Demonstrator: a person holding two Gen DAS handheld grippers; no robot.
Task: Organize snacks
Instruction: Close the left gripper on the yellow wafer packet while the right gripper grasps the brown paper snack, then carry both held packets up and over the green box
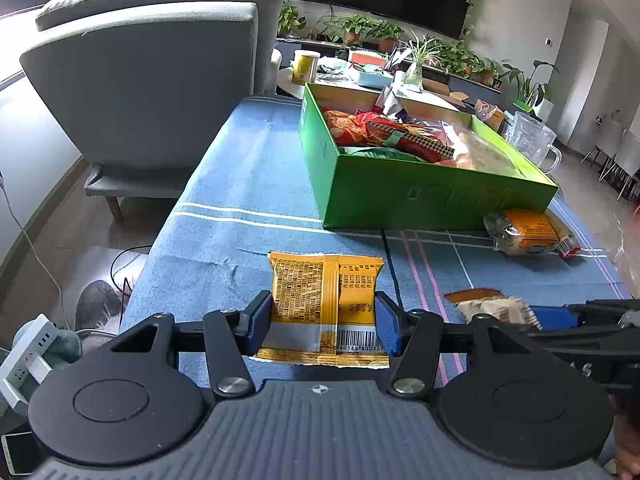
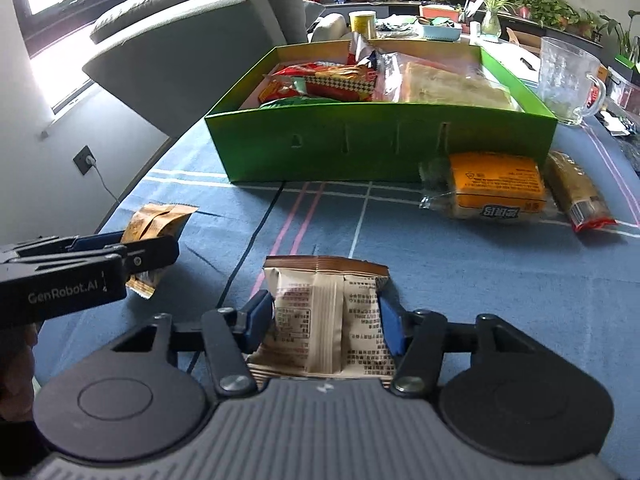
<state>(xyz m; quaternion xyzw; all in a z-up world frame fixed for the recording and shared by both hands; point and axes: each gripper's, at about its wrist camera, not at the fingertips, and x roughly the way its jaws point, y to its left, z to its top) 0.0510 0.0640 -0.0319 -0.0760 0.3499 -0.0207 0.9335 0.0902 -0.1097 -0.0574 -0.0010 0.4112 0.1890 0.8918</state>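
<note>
My left gripper (image 1: 323, 326) is shut on a yellow snack packet (image 1: 320, 300) and holds it over the blue cloth; it also shows in the right wrist view (image 2: 156, 220). My right gripper (image 2: 326, 320) is shut on a beige and brown snack packet (image 2: 326, 316), which also shows in the left wrist view (image 1: 492, 306). A green box (image 1: 400, 196) (image 2: 380, 144) stands ahead, open, with several snack packs inside. An orange-labelled clear pack (image 2: 492, 192) (image 1: 524, 230) and a tan pack with a red end (image 2: 576, 192) lie in front of the box at the right.
The table carries a blue cloth (image 1: 248, 184) with stripes. A clear glass jug (image 2: 566, 80) stands at the box's right. A grey armchair (image 1: 160, 80) is left of the table. A second table behind holds a yellow tin (image 1: 305, 66), plants and clutter.
</note>
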